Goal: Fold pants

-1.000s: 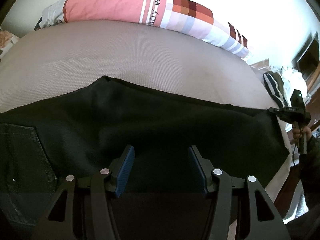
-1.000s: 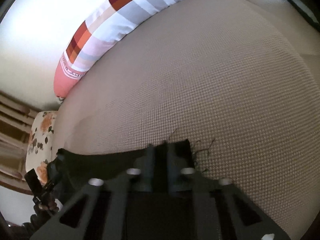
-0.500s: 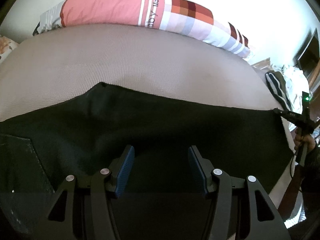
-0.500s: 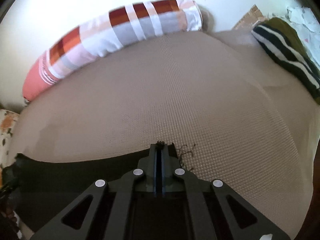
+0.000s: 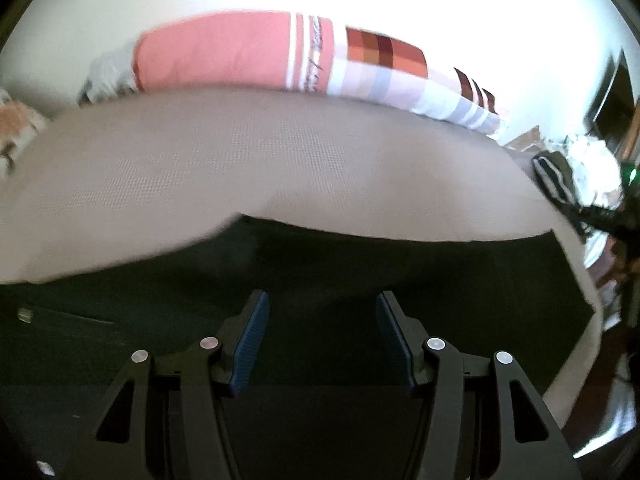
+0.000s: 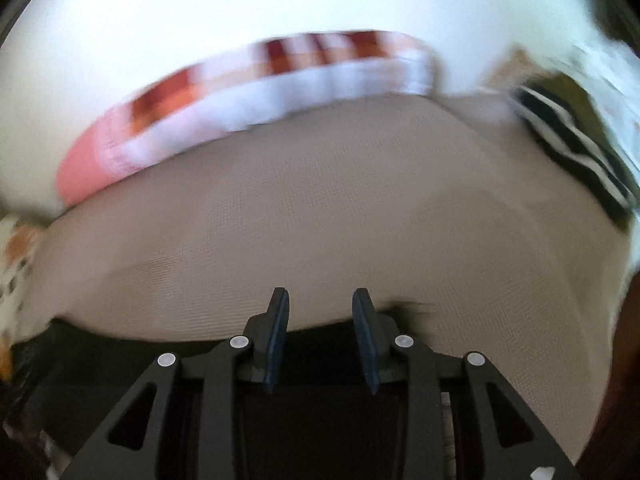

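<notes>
Beige bed [image 5: 280, 168], black pants [image 5: 440, 280], both grippers' jaws apparently apart, empty

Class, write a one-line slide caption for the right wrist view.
Right gripper open above the dark pants edge on the beige bed, striped bolster pillow behind.

Your left gripper [image 5: 322, 320] has its jaws spread wide, blue pads [image 5: 250, 340] facing each other with nothing between them. Your right gripper [image 6: 320, 316] is parted too, a narrower gap, nothing pinched. Both point forward, tilted down a bit.
</notes>
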`<state>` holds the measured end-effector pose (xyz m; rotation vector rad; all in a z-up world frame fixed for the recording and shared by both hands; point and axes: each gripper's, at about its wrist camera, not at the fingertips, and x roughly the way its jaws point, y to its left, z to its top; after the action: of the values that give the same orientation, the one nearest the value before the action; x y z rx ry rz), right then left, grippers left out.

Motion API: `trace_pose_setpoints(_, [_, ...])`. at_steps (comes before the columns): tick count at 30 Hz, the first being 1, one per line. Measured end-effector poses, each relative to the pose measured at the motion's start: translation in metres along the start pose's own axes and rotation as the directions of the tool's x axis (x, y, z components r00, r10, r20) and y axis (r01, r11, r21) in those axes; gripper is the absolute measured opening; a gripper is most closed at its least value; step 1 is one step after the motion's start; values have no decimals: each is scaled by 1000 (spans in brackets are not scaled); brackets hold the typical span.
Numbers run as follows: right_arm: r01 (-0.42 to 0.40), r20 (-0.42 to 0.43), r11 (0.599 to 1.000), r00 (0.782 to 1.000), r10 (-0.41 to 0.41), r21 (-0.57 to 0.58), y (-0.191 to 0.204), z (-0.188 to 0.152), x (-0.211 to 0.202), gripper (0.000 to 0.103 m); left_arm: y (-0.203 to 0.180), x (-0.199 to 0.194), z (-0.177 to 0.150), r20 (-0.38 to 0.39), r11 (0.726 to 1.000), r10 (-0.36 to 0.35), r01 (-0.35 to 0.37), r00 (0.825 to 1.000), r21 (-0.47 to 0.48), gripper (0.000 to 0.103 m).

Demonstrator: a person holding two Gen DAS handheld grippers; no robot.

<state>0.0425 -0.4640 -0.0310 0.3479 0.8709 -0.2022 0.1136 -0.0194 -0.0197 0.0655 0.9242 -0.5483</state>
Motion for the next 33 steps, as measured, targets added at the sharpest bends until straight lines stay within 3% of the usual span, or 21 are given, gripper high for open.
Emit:
trace_pose_setpoints(4, [-199, -104, 969, 977, 185, -146, 91, 4, 19, 32, 29, -15, -8, 13, 997, 82, -82, 997, -7, 61])
trace_pose_setpoints(6, [-289, -179, 932, 951, 253, -217, 139, 4, 37, 32, 46, -20, -13, 4, 993, 108, -108, 994, -35, 61])
trace_pose_setpoints(9, [-384, -290, 858, 911, 293, -340, 207, 3, 61, 32, 73, -33, -20, 0, 985, 148, -148, 989, -89, 61])
trace_pose_setpoints(14, [-539, -441, 742, 822, 361, -398, 290, 5, 94, 32, 99, -45, -32, 3, 974, 186, -184, 982, -134, 61])
trace_pose_setpoints(17, [-603, -511, 693, 771, 379, -396, 326, 3, 111, 32, 110, -45, -39, -15, 971, 187, -187, 982, -151, 61])
trace_pose_setpoints(19, [-624, -549, 675, 749, 372, -394, 342, -4, 120, 32, 113, -44, -43, -16, 971, 186, -186, 982, -147, 61])
trace_pose_setpoints(22, [-624, -569, 660, 746, 345, -418, 364, -13, 135, 32, 116, -45, -47, -18, 975, 173, -174, 985, -138, 61])
trace_pose_setpoints(25, [-655, -610, 639, 713, 346, -403, 373, -17, 146, 31, 120, -45, -48, -17, 977, 155, -156, 988, -148, 61])
trace_pose_setpoints(26, [-669, -617, 629, 701, 357, -396, 375, -18, 146, 21, 121, -46, -48, -15, 977, 151, -152, 988, -152, 61])
trace_pose_setpoints(28, [-651, -582, 619, 731, 356, -440, 378, -15, 140, 9, 124, -48, -50, -9, 976, 149, -148, 989, -157, 61])
trace_pose_setpoints(31, [-601, -523, 646, 779, 345, -470, 378, -13, 140, 6, 130, -50, -52, 4, 974, 146, -143, 989, -176, 61])
trace_pose_setpoints(33, [-547, -479, 655, 823, 306, -521, 381, -23, 145, 5, 134, -49, -53, 11, 972, 146, -142, 989, -187, 61])
